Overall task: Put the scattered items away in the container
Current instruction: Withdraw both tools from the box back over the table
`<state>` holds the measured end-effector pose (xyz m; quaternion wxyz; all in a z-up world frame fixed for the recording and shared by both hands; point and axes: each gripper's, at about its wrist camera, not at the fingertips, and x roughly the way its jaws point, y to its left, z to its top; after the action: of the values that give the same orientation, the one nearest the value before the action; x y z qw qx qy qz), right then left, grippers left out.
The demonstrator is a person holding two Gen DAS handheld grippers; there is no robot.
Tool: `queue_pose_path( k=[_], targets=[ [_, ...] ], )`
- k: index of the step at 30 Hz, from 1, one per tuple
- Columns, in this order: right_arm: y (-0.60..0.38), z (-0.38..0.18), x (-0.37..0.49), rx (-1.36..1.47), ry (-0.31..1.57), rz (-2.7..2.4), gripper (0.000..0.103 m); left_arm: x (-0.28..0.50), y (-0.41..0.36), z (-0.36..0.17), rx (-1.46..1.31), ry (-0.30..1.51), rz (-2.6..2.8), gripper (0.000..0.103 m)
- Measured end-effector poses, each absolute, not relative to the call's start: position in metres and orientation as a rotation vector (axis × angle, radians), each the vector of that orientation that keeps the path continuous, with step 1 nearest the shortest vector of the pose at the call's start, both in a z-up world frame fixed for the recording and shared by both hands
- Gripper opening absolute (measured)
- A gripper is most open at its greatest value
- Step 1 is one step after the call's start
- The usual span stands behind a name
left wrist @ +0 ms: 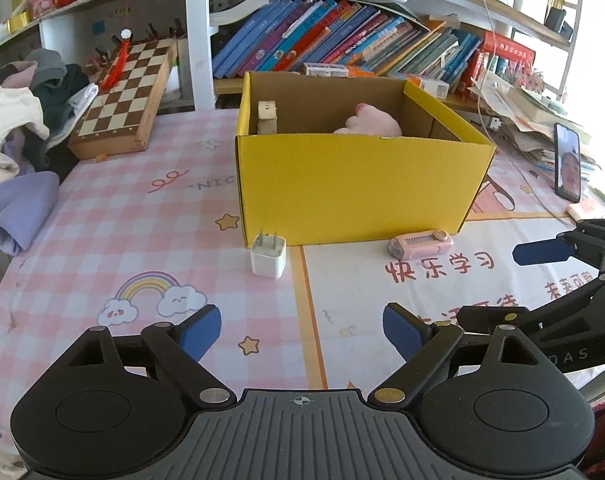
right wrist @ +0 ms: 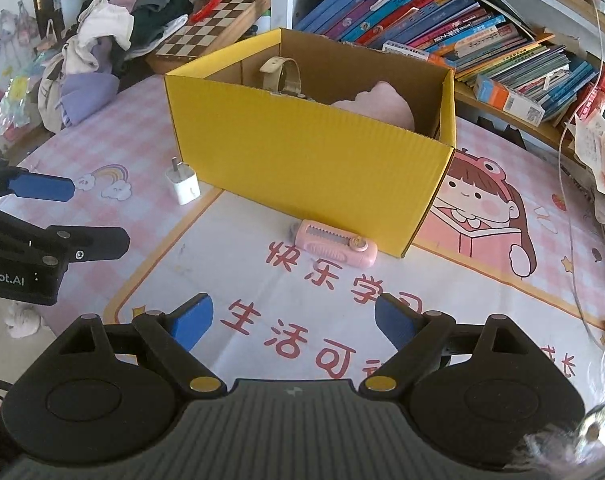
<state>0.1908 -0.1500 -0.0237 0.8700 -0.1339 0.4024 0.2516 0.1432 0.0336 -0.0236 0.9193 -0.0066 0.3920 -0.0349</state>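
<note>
I find the table (left wrist: 102, 216), under a pink printed cloth, bearing the yellow cardboard box (left wrist: 354, 188) that serves as the container. It stands upright and open-topped, towards the back of the table.

Inside the box I see a pink soft item (right wrist: 382, 104) against the far wall and a beige watch strap (right wrist: 282, 76) in the left corner. I judge the task partly done: two items are in.

Two items remain outside. The white charger plug (left wrist: 268, 256) stands prongs-up just beside the box's front left corner. The small pink gadget (right wrist: 336, 244) lies flat, touching or nearly touching the box's front wall; I cannot tell which.

My left gripper (left wrist: 302, 332) and right gripper (right wrist: 292, 318) both hang over the cloth short of the box, fingers spread wide and released, with nothing between them. Neither touches any item.

The box's floor is hidden by its front wall, so further contents cannot be ruled out. The pink item's shape is only partly seen. The gadget's purpose is unclear. A pale crumpled scrap (right wrist: 22, 320) at the table's left edge is too indistinct to identify.
</note>
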Motion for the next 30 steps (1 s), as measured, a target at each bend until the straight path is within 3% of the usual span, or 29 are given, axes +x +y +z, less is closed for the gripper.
queue_pose_path(
  k=[30],
  targets=[
    [-0.148,-0.032,0.209,-0.279,0.867,0.535,0.088,0.157,0.03,-0.032,0.036,0.824,-0.068,0.09]
  ],
)
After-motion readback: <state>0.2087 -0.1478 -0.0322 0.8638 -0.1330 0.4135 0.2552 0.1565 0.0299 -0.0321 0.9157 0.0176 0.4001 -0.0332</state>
